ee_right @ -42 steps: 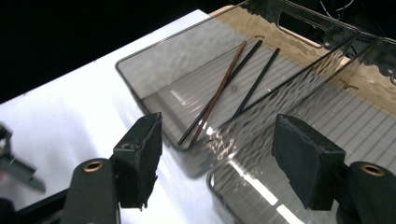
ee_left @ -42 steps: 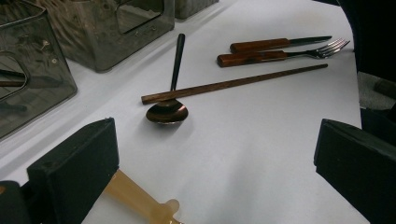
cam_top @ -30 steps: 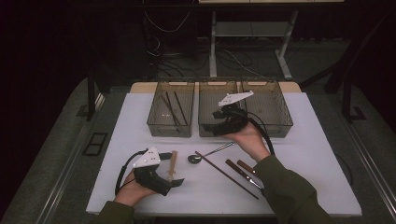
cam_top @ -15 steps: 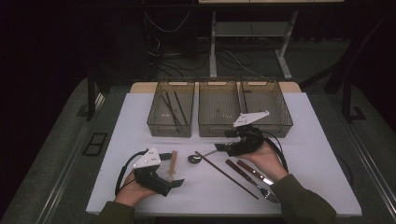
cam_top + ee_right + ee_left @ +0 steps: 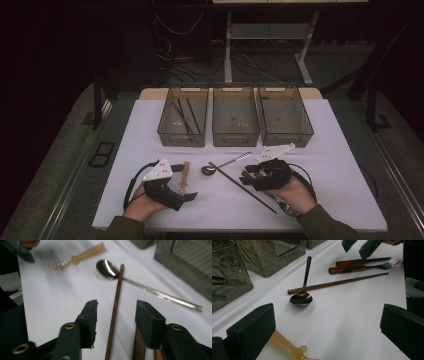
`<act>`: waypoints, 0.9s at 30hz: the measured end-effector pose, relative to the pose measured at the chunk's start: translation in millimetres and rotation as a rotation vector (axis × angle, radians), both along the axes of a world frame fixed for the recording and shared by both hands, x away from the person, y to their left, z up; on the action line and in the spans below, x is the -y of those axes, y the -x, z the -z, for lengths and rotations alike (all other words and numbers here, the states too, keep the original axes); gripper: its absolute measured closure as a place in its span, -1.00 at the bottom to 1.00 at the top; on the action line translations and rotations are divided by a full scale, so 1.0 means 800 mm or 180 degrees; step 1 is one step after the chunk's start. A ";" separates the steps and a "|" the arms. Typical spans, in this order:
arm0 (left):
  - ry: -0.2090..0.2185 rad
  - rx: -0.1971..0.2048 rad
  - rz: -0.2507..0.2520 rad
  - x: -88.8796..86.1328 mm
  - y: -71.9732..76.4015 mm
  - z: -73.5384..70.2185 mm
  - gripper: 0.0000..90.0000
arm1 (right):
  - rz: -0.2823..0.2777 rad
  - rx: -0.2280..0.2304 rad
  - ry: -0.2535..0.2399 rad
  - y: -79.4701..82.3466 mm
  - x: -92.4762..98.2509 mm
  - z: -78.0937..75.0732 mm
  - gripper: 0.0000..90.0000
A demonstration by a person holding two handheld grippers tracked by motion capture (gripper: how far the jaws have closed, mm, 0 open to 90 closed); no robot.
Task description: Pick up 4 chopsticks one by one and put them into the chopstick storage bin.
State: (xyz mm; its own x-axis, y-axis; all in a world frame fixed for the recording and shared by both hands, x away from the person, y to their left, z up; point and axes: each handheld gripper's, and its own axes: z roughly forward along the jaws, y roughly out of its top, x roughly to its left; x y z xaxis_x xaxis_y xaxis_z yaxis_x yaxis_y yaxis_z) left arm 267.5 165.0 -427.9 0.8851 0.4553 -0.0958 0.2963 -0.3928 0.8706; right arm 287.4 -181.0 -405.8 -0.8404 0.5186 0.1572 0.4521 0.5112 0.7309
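Observation:
A long brown chopstick [image 5: 242, 187] [image 5: 115, 312] lies slantwise on the white table [image 5: 330, 150]. My right gripper [image 5: 248, 179] [image 5: 117, 312] is low over it. Its jaws have just been closing and now straddle the chopstick without touching it, so it is open. A metal spoon [image 5: 207, 170] [image 5: 107, 268] [image 5: 300, 298] lies with its bowl at the chopstick's far end. My left gripper [image 5: 186, 182] [image 5: 324, 322] rests open at the front left, and a pale-handled spoon [image 5: 185, 175] [image 5: 287, 347] lies by its left jaw. A wood-handled fork [image 5: 362, 268] and knife [image 5: 359, 262] lie beside the right hand.
Three clear bins stand in a row at the back: the left bin [image 5: 165, 131] holds two dark chopsticks, while the middle bin [image 5: 235, 135] and right bin [image 5: 287, 135] look bare. The table's front edge runs just under both hands.
My right gripper has come back from the bins, toward the front and down onto the chopstick, and its jaws have narrowed. The left gripper has stayed put.

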 end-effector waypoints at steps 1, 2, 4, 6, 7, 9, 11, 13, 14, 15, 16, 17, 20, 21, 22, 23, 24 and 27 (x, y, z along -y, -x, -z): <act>-0.0006 0.0000 -0.0001 0.000 0.000 0.000 -1.00 | -0.0002 -0.0013 0.0022 0.002 0.001 0.003 0.23; -0.0012 -0.0001 -0.0002 0.000 0.000 0.000 -1.00 | 0.0004 -0.0037 0.0046 0.005 0.001 0.007 0.27; -0.0016 -0.0002 0.0001 0.000 0.000 0.000 -1.00 | 0.0013 -0.0070 0.0080 0.009 0.001 0.013 0.35; -0.0022 0.0002 0.0006 0.000 0.000 0.000 -1.00 | 0.0038 -0.0061 0.0155 0.011 -0.001 0.017 0.45; -0.0025 0.0004 0.0004 0.000 0.000 0.000 -1.00 | 0.0049 -0.0063 0.0165 0.011 -0.003 0.019 0.50; -0.0021 0.0009 0.0003 0.000 0.000 0.000 -1.00 | 0.0049 -0.0090 0.0217 0.010 -0.006 0.023 0.57; -0.0020 0.0007 0.0002 0.000 0.000 0.000 -1.00 | 0.0039 -0.0118 0.0230 0.009 -0.010 0.027 0.62; -0.0025 0.0004 0.0008 0.000 0.000 0.000 -1.00 | 0.0017 -0.0143 0.0273 0.008 -0.014 0.031 0.67; -0.0030 0.0006 0.0010 0.000 0.000 0.000 -1.00 | 0.0014 -0.0150 0.0302 0.008 -0.016 0.033 0.68; -0.0033 0.0006 0.0013 0.000 0.000 0.000 -1.00 | 0.0009 -0.0152 0.0339 0.008 -0.018 0.035 0.70; -0.0039 0.0006 0.0013 0.000 0.000 0.000 -1.00 | 0.0022 -0.0156 0.0367 0.008 -0.019 0.037 0.70; -0.0038 0.0007 0.0013 0.000 0.000 0.000 -1.00 | 0.0027 -0.0151 0.0395 0.008 -0.021 0.039 0.72; -0.0031 0.0007 0.0003 -0.001 0.000 0.000 -1.00 | 0.0021 -0.0144 0.0433 0.008 -0.024 0.042 0.75; -0.0029 0.0008 0.0001 -0.001 0.000 0.000 -1.00 | 0.0019 -0.0136 0.0459 0.008 -0.025 0.042 0.75; -0.0030 0.0005 0.0001 -0.001 0.000 0.000 -1.00 | 0.0017 -0.0131 0.0485 0.009 -0.026 0.043 0.76; -0.0031 0.0004 0.0003 0.000 0.000 0.000 -1.00 | 0.0022 -0.0122 0.0503 0.009 -0.027 0.045 0.78; -0.0033 0.0003 0.0003 0.000 0.000 0.000 -1.00 | 0.0042 -0.0097 0.0524 0.010 -0.027 0.045 0.80; -0.0035 0.0003 0.0003 0.000 0.000 0.000 -1.00 | 0.0070 -0.0074 0.0546 0.011 -0.027 0.045 0.85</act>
State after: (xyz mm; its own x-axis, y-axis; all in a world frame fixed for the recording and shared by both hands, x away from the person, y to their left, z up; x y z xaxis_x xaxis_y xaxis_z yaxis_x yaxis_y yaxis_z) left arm 267.6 165.3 -428.2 0.8856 0.4556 -0.0899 0.2951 -0.4026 0.8665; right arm 278.8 -159.2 -441.7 -0.8257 0.5578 0.0838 0.4803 0.6174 0.6230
